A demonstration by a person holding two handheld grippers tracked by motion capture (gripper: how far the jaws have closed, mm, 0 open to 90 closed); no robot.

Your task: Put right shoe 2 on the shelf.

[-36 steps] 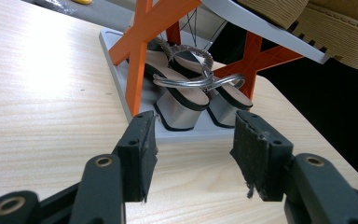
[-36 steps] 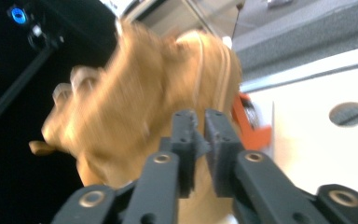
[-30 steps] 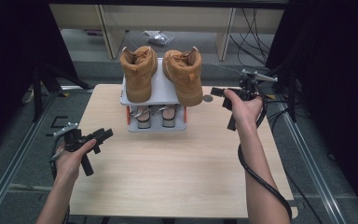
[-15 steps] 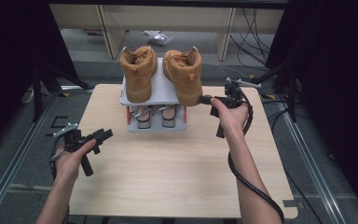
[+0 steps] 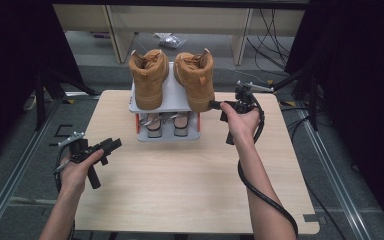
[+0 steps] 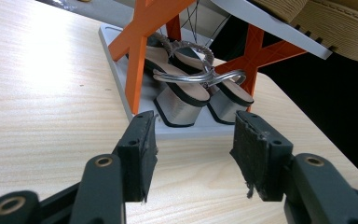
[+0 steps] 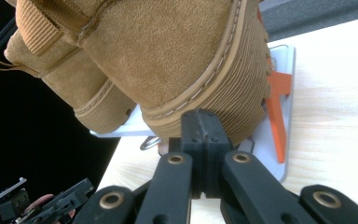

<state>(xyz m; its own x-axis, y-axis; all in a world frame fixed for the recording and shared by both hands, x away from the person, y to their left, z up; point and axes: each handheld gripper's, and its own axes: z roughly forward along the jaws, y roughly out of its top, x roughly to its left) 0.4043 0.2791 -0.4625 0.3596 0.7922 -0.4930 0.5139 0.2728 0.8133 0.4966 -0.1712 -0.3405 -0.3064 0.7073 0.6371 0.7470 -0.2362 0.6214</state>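
Note:
Two tan suede boots stand heels toward me on the top shelf of a grey rack with orange legs: a left boot and a right boot. A pair of silver block-heel sandals sits on the lower shelf, also seen up close as sandals. My right gripper is shut, and in the right gripper view its tips rest against the ribbed sole at the right boot's heel. My left gripper hovers over the table's left side, open and holding nothing, aimed at the rack.
The wooden table has bare room in front of the rack and to both sides. The right gripper's cable loops along the forearm. Low shelving and loose cables lie beyond the far edge. Metal floor rails flank the table.
My right gripper has moved left from the table's right edge to the right boot's heel. The left gripper has stayed where it was.

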